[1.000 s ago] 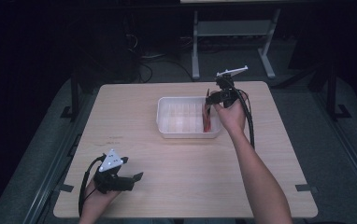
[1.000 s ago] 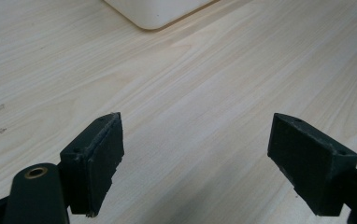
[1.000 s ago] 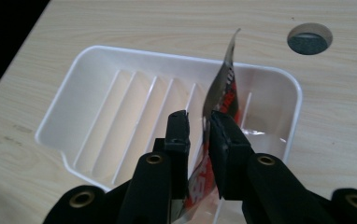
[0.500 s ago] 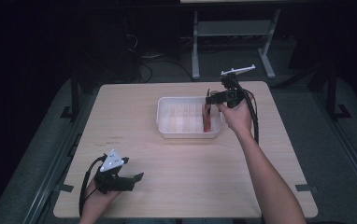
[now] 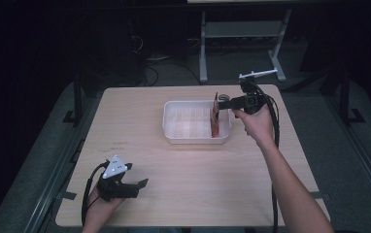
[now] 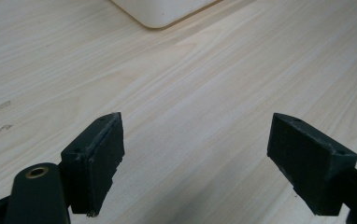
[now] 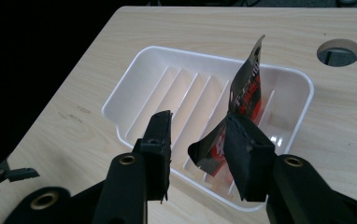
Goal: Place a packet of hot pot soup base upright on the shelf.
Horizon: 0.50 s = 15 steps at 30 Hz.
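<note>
Right gripper (image 5: 221, 102) at right end of white ribbed tray (image 5: 174, 127), jaws partway apart, just been opening. Red-and-black packet (image 7: 244, 100) between jaws in right gripper view, standing on edge inside tray at its right end, leaning against one black pad (image 7: 246, 154); other pad (image 7: 160, 140) apart from packet, so no squeeze on it. Same packet (image 5: 215, 119) in high view upright by tray's right wall. Tray interior with raised ribs running lengthwise, sitting on light wooden table (image 5: 198, 170) toward far middle. Round cable hole (image 7: 339, 51) in tabletop just past tray's far corner. Right hand (image 5: 256, 124) wrapped round gripper body, cable trailing down along forearm. Left gripper (image 5: 134, 187) low at near left corner of table, well apart from tray, jaws wide with bare wood between them in left gripper view (image 6: 193, 163); grey three-cornered plate on top. Tray corner (image 6: 162, 11) visible far off at top of left gripper view.
</note>
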Motion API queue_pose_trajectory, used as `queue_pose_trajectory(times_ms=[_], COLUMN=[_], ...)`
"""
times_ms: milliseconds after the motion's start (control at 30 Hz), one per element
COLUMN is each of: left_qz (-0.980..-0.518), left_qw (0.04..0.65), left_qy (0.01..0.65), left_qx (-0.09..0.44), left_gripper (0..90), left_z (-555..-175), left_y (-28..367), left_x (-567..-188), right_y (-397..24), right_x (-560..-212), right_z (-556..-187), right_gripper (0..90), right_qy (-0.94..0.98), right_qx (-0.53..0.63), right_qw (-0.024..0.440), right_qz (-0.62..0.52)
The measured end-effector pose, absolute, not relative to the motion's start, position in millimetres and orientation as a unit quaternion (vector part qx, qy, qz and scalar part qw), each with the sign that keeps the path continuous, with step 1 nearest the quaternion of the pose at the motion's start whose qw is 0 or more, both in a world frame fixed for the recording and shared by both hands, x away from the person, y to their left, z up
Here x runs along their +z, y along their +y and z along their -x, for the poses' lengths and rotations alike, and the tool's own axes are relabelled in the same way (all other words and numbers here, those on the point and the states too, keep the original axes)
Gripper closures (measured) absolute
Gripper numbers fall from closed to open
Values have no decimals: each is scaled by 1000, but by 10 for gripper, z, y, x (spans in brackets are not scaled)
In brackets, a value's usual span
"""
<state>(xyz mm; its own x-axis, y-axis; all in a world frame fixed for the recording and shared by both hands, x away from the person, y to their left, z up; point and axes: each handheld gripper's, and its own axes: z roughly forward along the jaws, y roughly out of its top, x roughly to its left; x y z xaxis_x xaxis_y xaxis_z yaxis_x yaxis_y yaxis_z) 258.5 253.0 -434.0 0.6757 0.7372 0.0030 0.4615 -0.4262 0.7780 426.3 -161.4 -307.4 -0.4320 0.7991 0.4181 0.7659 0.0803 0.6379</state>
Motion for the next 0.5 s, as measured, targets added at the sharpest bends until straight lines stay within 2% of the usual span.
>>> queue_pose_trajectory(times_ms=[233, 500], left_qz=[-827, -826], left_qw=[393, 393], left_qy=[362, 363], left_qx=[175, 175], left_gripper=[183, 183], left_z=[-2582, -2586], left_y=[2538, 2533], left_x=[-4347, -4352], right_y=[-1653, -1688], right_x=[-3090, -3165], right_z=[-4165, -4089], right_gripper=[540, 517], right_qy=[744, 748], right_qx=[428, 432], right_qw=[7, 0], right_qz=[-513, -505])
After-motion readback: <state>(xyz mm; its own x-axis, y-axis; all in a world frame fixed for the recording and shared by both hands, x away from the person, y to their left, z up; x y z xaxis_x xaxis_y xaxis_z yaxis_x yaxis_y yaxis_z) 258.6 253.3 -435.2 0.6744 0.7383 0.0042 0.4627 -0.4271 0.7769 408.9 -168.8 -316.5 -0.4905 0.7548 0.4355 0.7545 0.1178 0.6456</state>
